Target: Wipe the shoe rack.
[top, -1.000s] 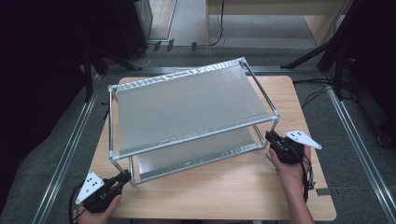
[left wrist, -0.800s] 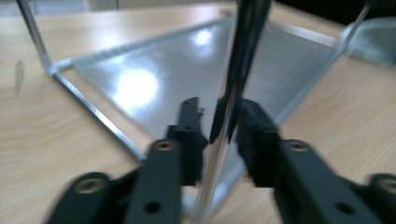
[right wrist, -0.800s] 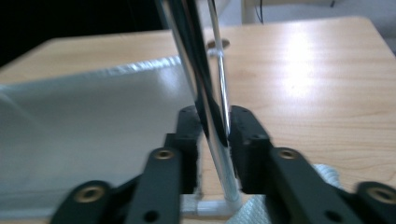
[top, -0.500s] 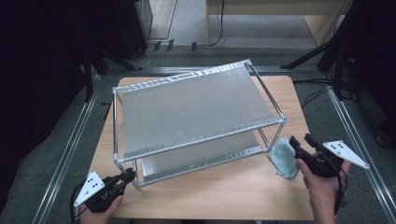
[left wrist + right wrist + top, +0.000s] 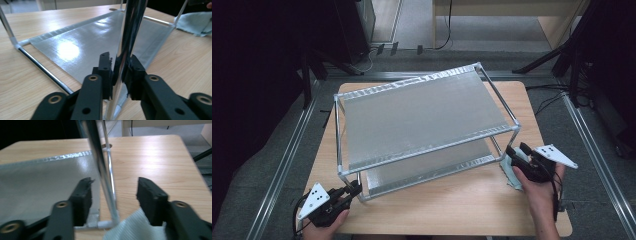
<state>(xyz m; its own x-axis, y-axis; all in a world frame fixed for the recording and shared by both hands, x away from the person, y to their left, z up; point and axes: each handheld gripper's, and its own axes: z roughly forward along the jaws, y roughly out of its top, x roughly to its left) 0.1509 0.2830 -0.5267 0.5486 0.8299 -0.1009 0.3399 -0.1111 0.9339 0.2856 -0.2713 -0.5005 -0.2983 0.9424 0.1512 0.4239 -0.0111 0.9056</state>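
No writing, label, brand mark or number can be read on anything here. The metal rack (image 5: 422, 120), the wooden table (image 5: 472, 205), the cloth (image 5: 512, 175) and both grippers carry plain, unmarked surfaces

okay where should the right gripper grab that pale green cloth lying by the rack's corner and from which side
Grip the pale green cloth at its free near edge, away from the two-tier silver metal rack. Come down from above on the person's side: the cloth lies flat on the wooden table against the rack's corner post, and the open right gripper sits over it already.
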